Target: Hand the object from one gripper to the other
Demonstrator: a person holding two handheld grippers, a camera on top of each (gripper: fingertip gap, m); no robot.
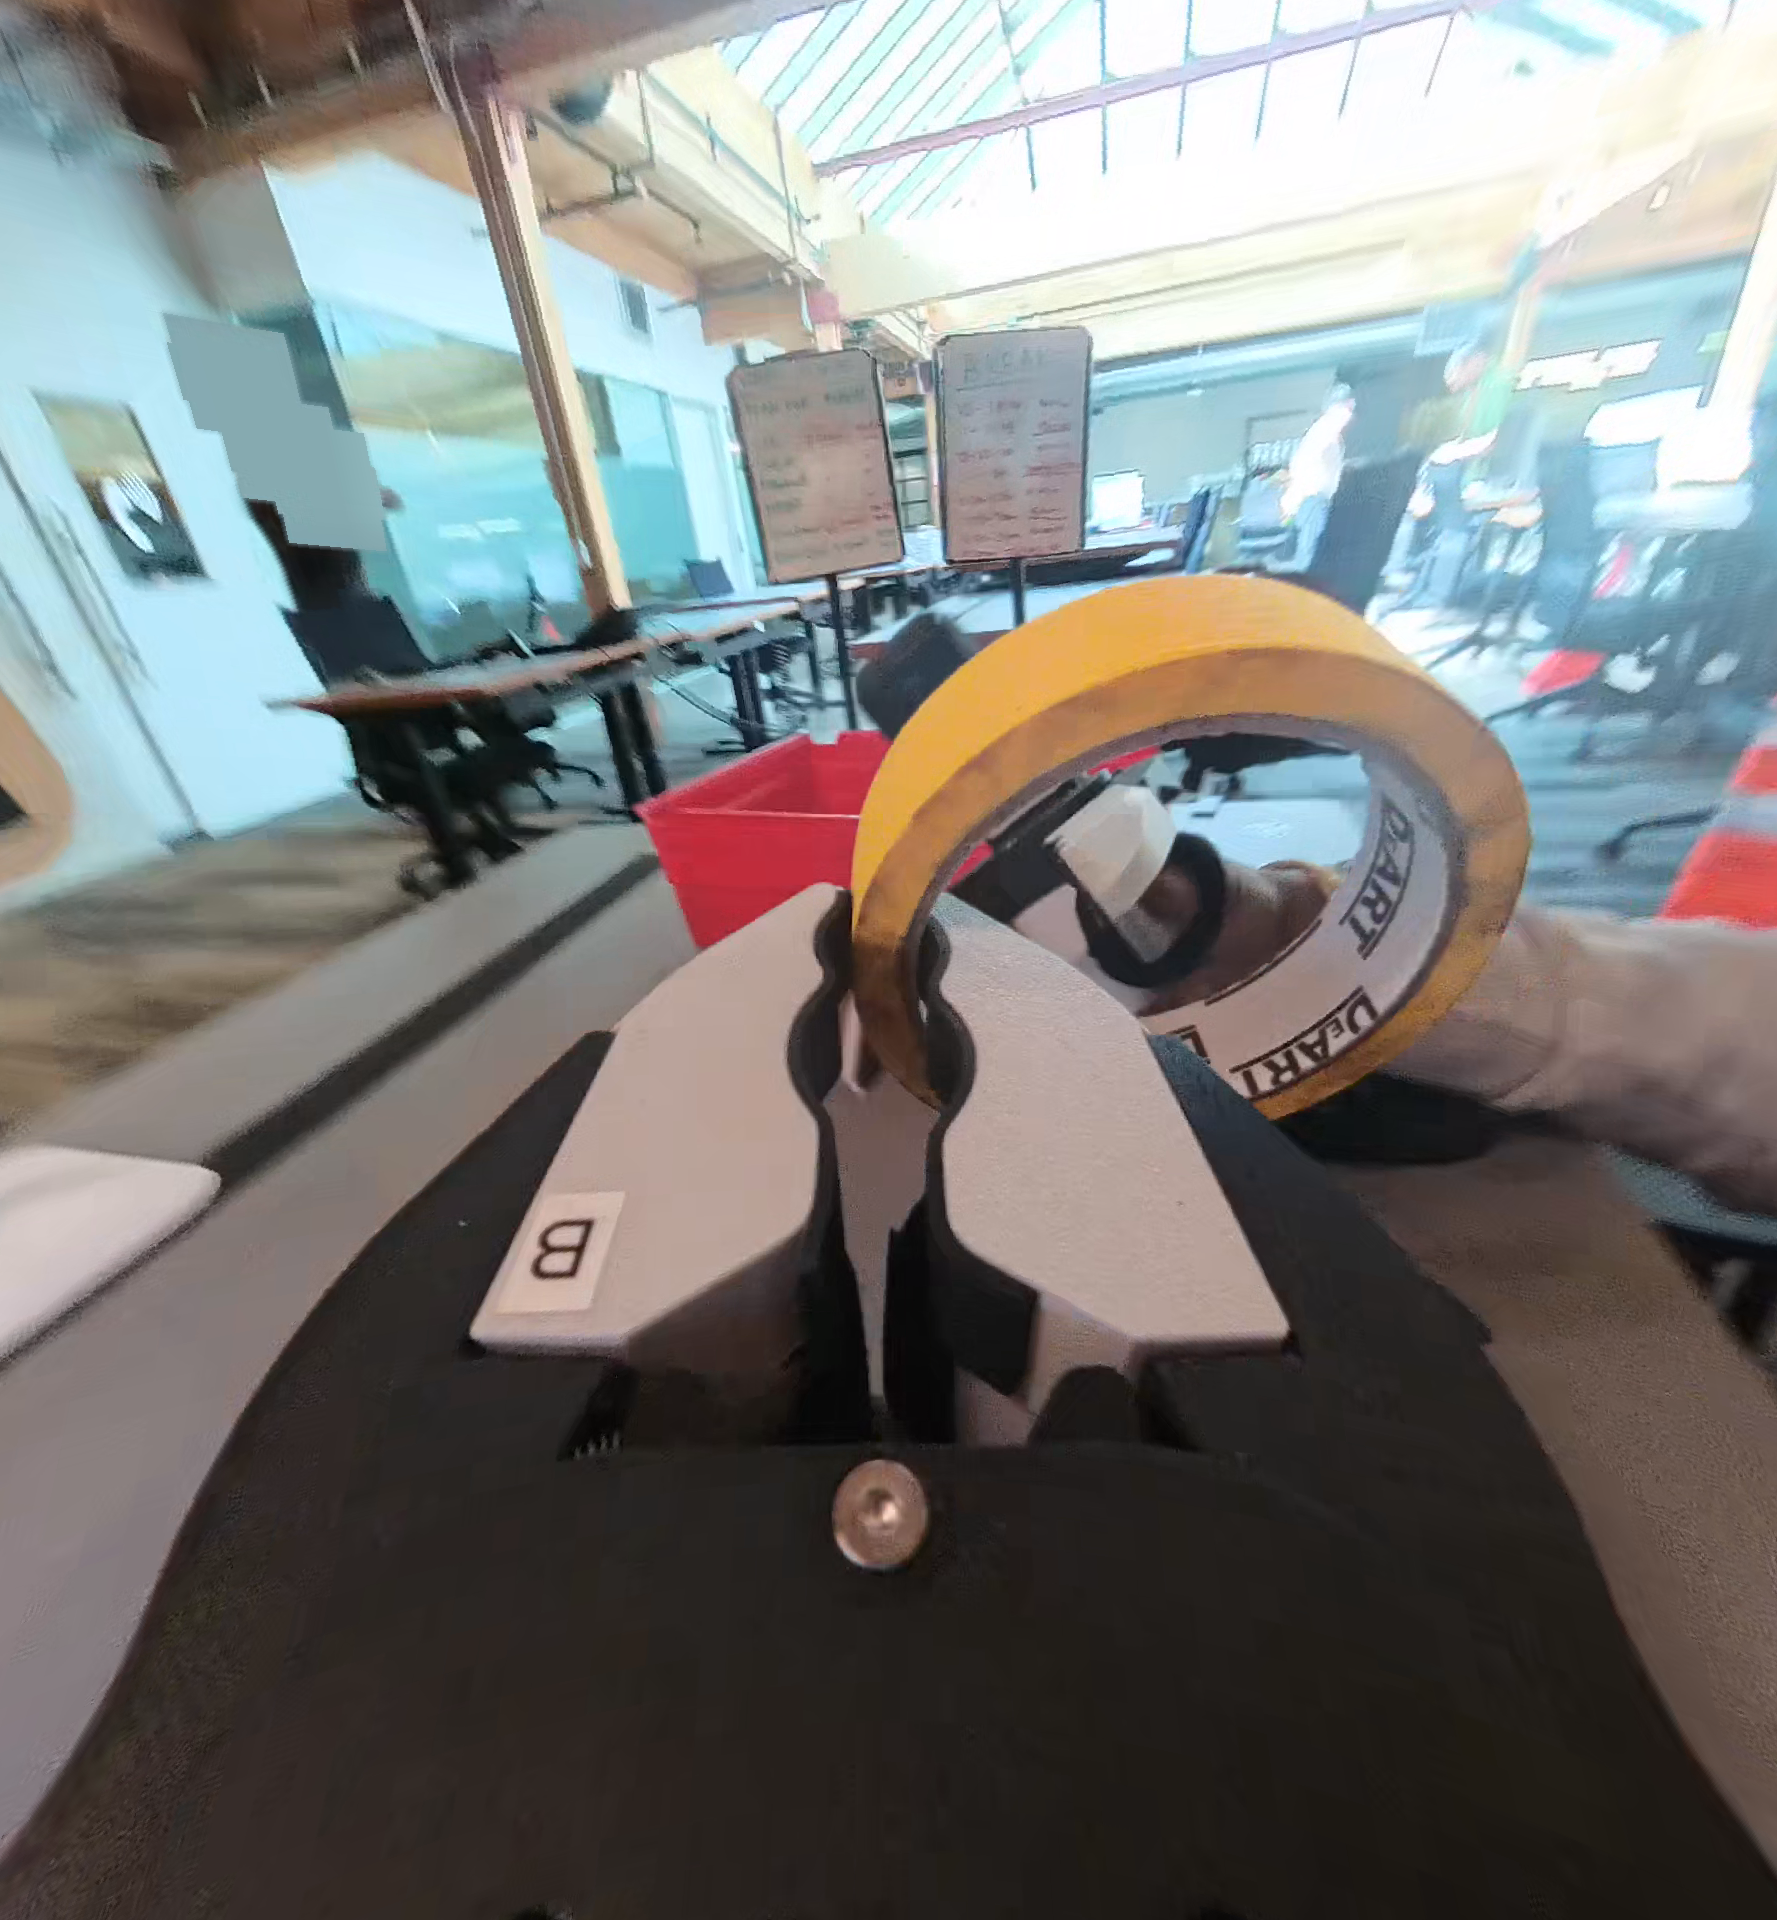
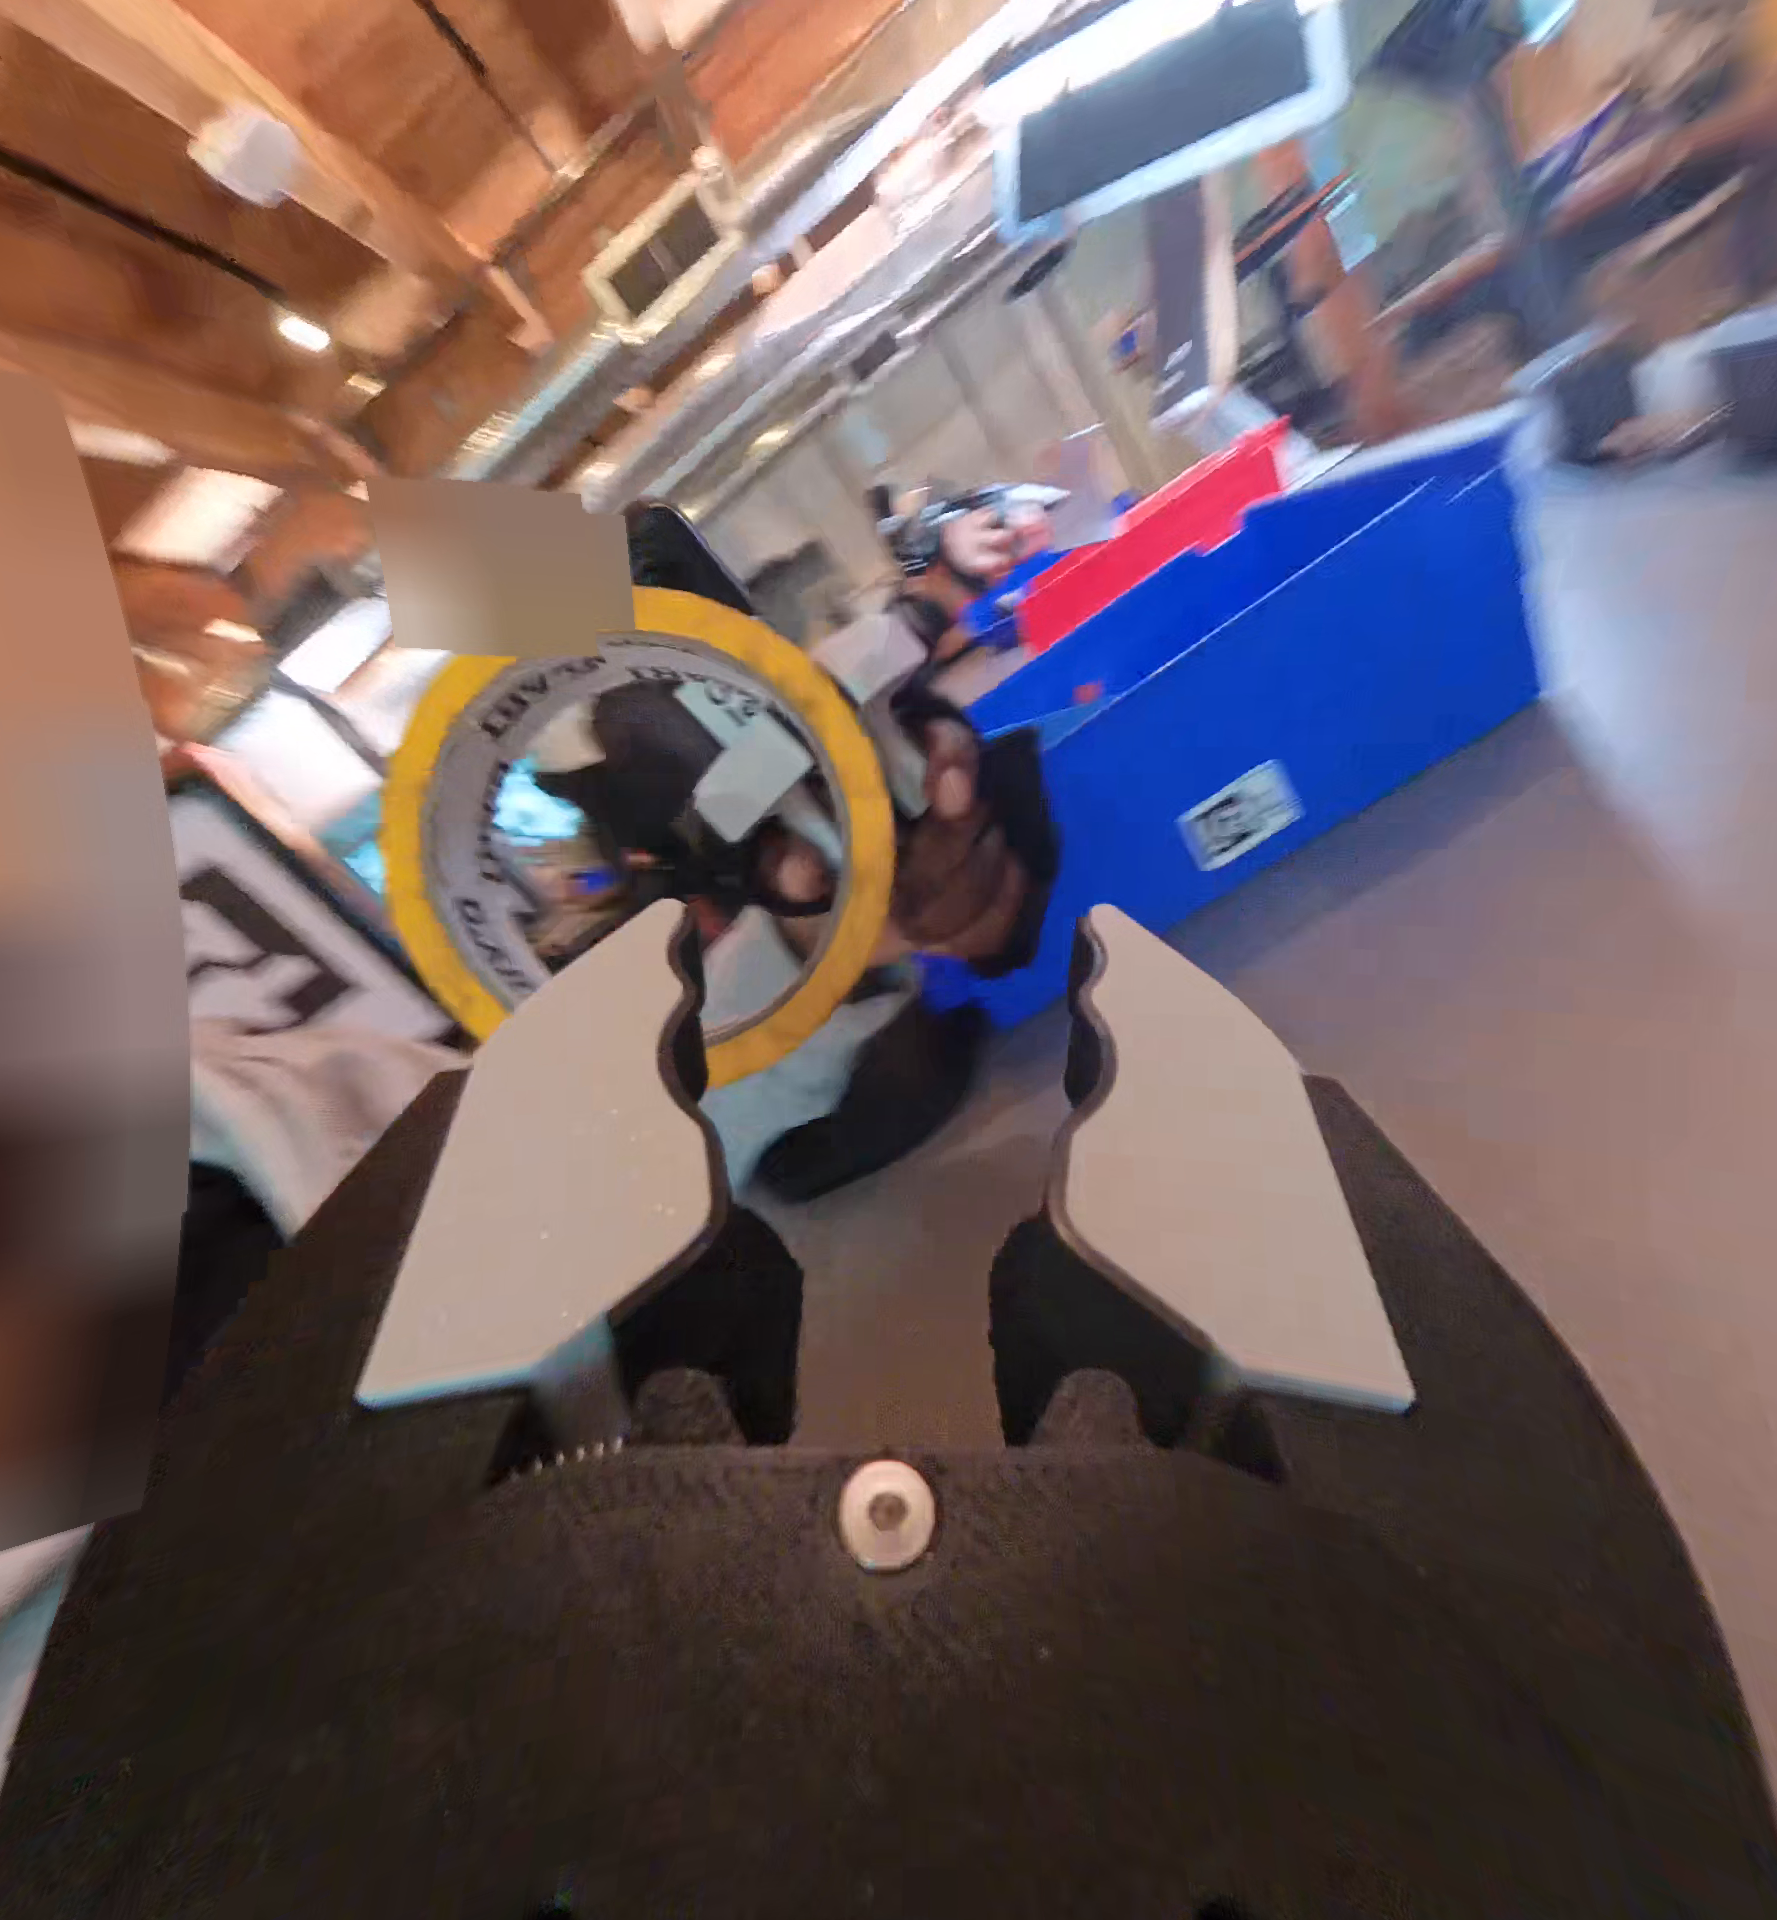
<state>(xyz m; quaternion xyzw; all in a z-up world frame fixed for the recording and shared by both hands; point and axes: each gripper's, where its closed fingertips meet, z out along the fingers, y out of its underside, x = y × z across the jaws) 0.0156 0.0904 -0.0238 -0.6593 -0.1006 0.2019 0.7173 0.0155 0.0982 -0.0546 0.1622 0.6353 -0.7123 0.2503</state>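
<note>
A roll of yellow masking tape [image 1: 1154, 665] with a white printed core stands on edge in the air. My left gripper [image 1: 889, 935] is shut on the roll's near rim. Through the roll's hole I see part of the right gripper [image 1: 1112, 842] and the hand that holds it. In the right wrist view the same roll [image 2: 416, 862] shows face-on at centre left. My right gripper [image 2: 879, 925] is open and empty. Its left fingertip [image 2: 645, 935] overlaps the roll's lower edge in the picture; I cannot tell if they touch. The left gripper behind the roll is mostly hidden.
A red bin [image 1: 759, 821] stands on the grey table [image 1: 240, 1351] behind the tape. A blue bin [image 2: 1279, 707] with a red bin [image 2: 1154, 551] behind it stands at the right. A light sleeve [image 1: 1642, 1049] reaches in from the right. Desks, chairs and whiteboards stand far behind.
</note>
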